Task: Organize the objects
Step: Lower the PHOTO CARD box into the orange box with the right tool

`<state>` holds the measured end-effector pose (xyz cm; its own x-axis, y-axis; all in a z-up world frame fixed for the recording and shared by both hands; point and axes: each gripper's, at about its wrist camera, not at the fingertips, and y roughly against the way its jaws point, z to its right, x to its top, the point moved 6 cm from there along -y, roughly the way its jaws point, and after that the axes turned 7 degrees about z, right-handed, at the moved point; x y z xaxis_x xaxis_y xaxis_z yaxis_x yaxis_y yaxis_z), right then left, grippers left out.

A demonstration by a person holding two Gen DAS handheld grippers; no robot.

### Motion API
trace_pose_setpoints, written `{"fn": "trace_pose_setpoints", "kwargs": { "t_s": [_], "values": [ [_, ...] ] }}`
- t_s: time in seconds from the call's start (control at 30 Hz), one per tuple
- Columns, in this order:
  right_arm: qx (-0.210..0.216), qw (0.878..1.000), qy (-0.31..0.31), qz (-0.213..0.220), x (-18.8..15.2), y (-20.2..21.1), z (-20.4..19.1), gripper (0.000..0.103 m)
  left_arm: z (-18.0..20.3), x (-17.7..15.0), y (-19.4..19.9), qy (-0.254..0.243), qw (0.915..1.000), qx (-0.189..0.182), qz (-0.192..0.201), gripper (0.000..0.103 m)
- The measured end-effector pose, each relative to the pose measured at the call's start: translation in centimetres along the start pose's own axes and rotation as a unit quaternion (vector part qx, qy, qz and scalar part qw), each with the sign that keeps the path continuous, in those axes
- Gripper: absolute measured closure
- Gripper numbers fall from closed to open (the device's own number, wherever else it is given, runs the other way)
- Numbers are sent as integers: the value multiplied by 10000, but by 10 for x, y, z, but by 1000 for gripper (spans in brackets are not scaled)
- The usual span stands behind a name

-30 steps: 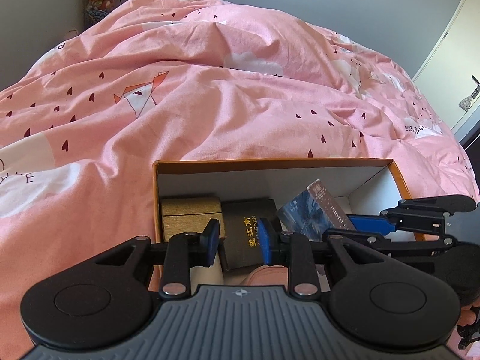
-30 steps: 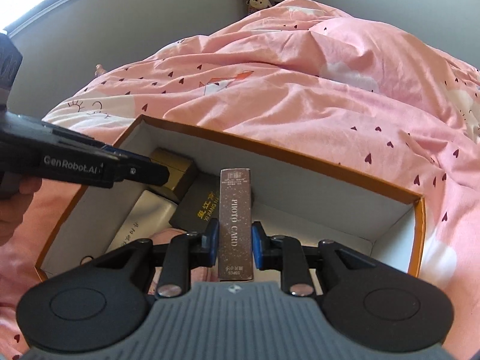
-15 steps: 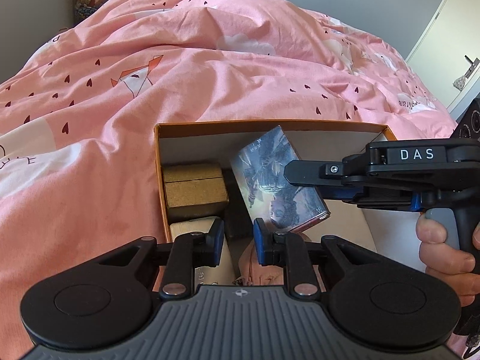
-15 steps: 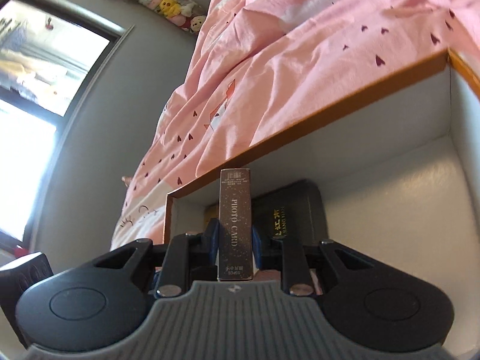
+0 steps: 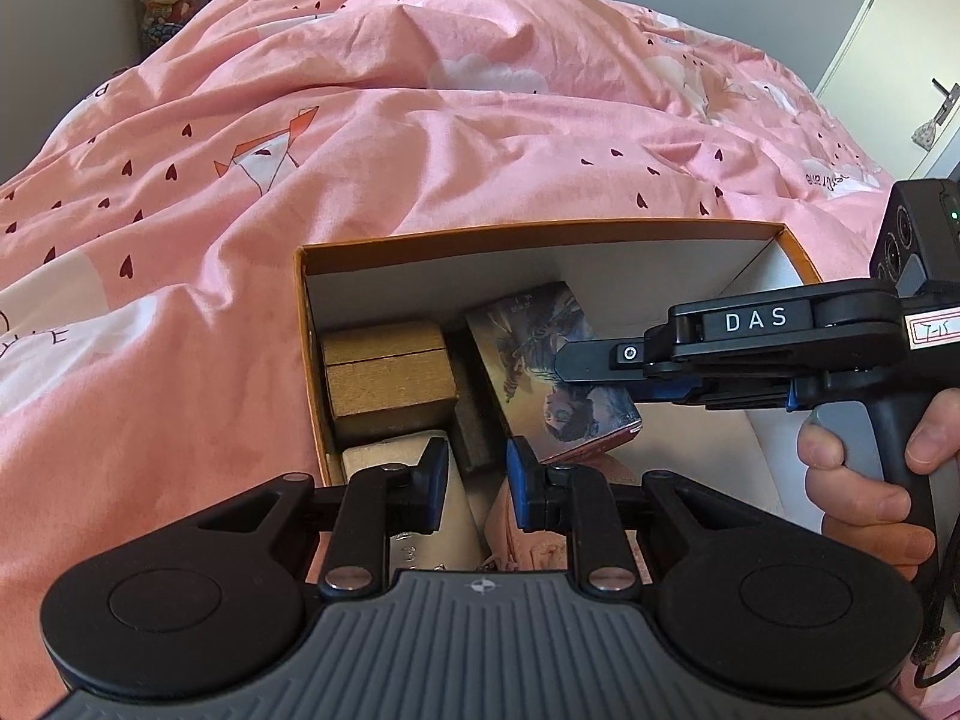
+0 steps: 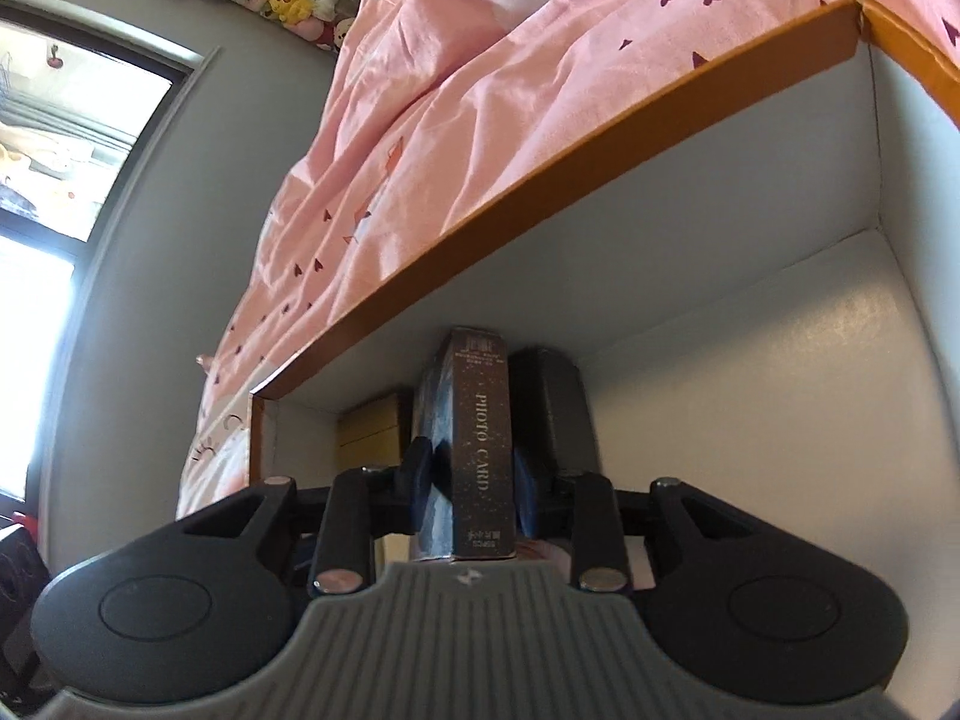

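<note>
A pink duvet (image 5: 420,150) spreads under the orange box (image 5: 540,237). Inside the box, my right gripper (image 6: 474,480) clamps the card box (image 6: 480,450), tilted over a dark box (image 6: 555,414). My left gripper (image 5: 477,480) hangs slightly parted, holding nothing.

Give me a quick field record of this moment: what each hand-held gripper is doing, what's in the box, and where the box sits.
left hand-held gripper: open, holds nothing, at the box's near edge
right hand-held gripper: shut on the photo card box, inside the big box
photo card box: tilted, over the black box
big box: orange rim, white inside, on the pink duvet
also inside: gold box in the far left corner, cream box in front of it
</note>
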<state>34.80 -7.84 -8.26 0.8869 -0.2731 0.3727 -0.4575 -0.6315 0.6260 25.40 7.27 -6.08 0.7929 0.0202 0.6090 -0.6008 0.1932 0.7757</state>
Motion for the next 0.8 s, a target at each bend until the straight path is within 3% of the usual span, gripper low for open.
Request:
{"fn": "trace_pose_setpoints", "kwargs": {
  "t_s": [0.2, 0.27, 0.43, 0.67, 0.8],
  "values": [
    [-265, 9985, 474, 27, 1, 3, -3, 68, 6, -4, -2, -206, 9998, -25, -30, 79],
    [-326, 9972, 668, 46, 0, 2, -7, 77, 7, -4, -2, -235, 9997, -9, -30, 79],
    [-219, 9950, 979, 13, -1, -4, -15, 86, 8, -4, -2, -262, 9996, 41, -9, 79],
    [-286, 9979, 585, 24, -3, -5, -8, 85, 11, -7, -3, -444, 9990, 66, 35, 79],
    [-272, 9981, 548, -73, -4, 1, -6, 80, 11, -10, 1, -340, 9994, -111, -25, 79]
  ]
}}
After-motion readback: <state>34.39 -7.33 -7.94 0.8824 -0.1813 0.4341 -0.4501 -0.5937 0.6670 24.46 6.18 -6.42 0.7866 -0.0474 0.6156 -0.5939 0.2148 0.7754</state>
